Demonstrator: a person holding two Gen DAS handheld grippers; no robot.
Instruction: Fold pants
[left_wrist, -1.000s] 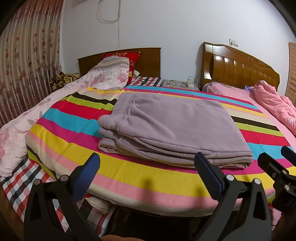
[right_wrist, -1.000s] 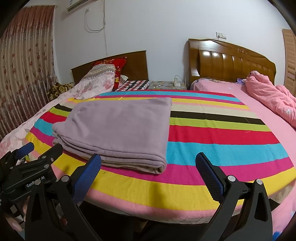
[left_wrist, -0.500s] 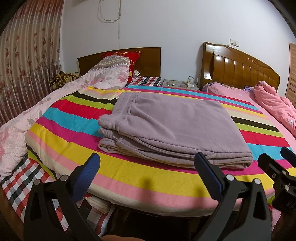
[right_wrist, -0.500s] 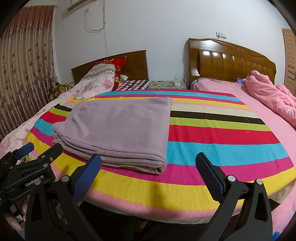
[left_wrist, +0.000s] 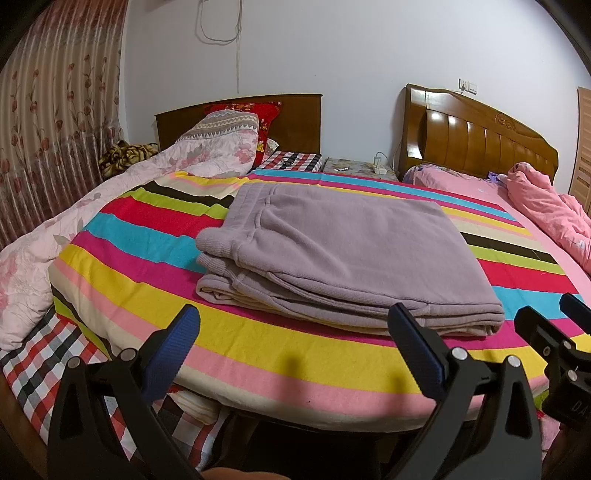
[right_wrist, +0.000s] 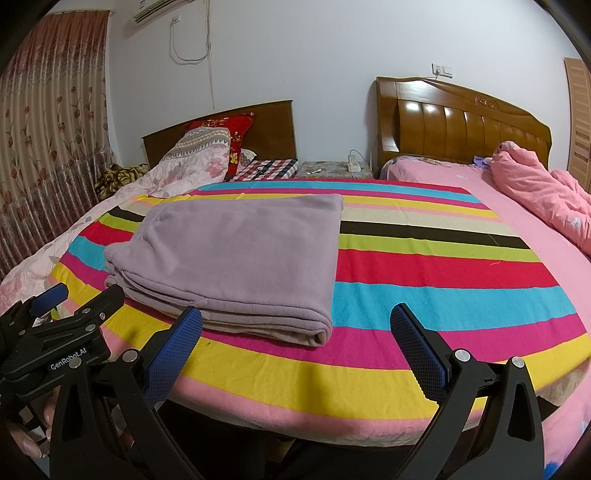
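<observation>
Nearest, the left gripper (left_wrist: 293, 334) and right gripper (right_wrist: 295, 332) hang at the bed's near edge, both spread wide and empty. Just beyond them the pants (left_wrist: 343, 254) lie folded in a flat stack on the striped blanket (right_wrist: 443, 273). Far back stand two headboards (right_wrist: 461, 122).

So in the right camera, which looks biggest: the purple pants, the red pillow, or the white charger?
1. pants, by far
2. red pillow
3. charger, tiny

The pillow and charger sit farther back, so their real sizes stay unsure.
</observation>
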